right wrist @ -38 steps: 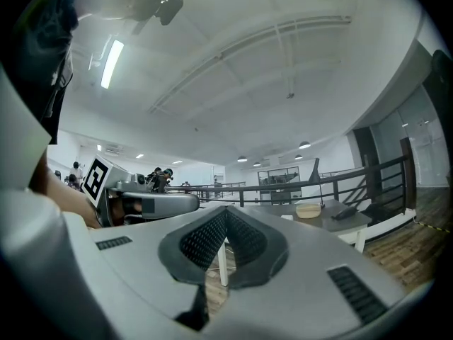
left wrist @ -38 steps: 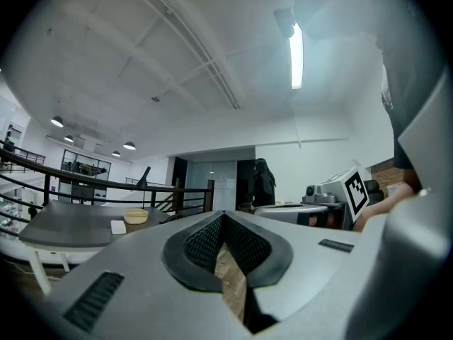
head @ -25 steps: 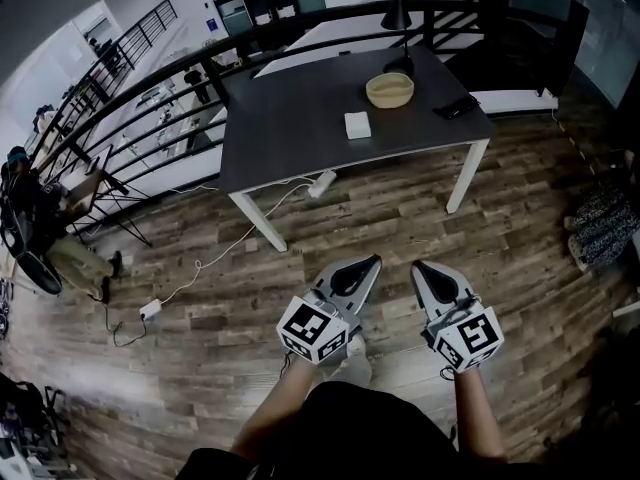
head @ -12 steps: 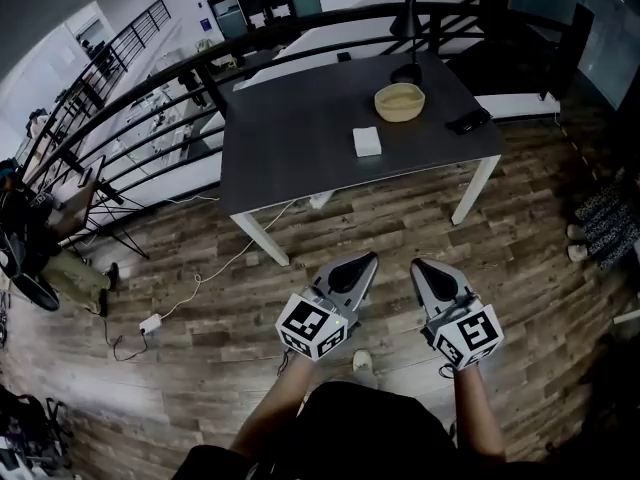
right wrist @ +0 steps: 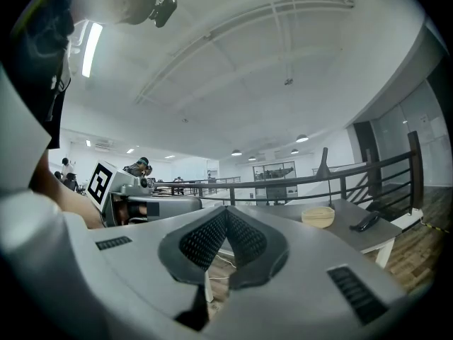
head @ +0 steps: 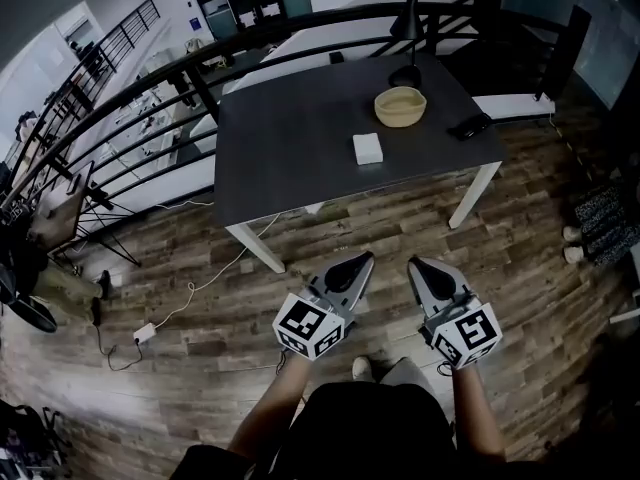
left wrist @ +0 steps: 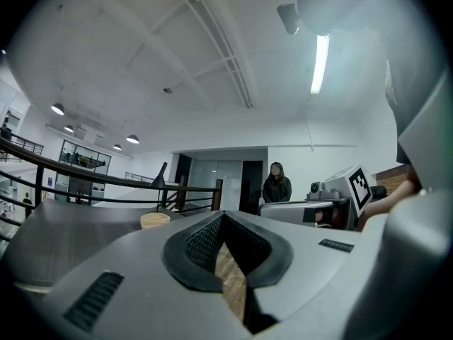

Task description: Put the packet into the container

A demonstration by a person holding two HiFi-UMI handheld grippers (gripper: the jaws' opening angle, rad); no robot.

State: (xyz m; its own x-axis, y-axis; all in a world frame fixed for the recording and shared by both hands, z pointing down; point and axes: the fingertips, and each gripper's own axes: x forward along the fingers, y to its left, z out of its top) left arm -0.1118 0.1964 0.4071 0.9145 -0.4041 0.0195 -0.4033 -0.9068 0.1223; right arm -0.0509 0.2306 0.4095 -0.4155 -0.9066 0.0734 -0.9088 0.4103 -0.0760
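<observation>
Facing the dark bench (head: 290,138) from across the wood floor (head: 200,298).
Lower centre: left hand-held gripper (head: 361,259) closed tight on nothing. Upper centre, on the bench: white packet (head: 368,148) lying flat, with the tan container (head: 400,106) apart at its upper right. Lower right of centre: right hand-held gripper (head: 414,265), likewise closed and empty.

White square packet (head: 368,148) lies flat on the dark table (head: 290,158) near the round tan container (head: 400,106).
</observation>
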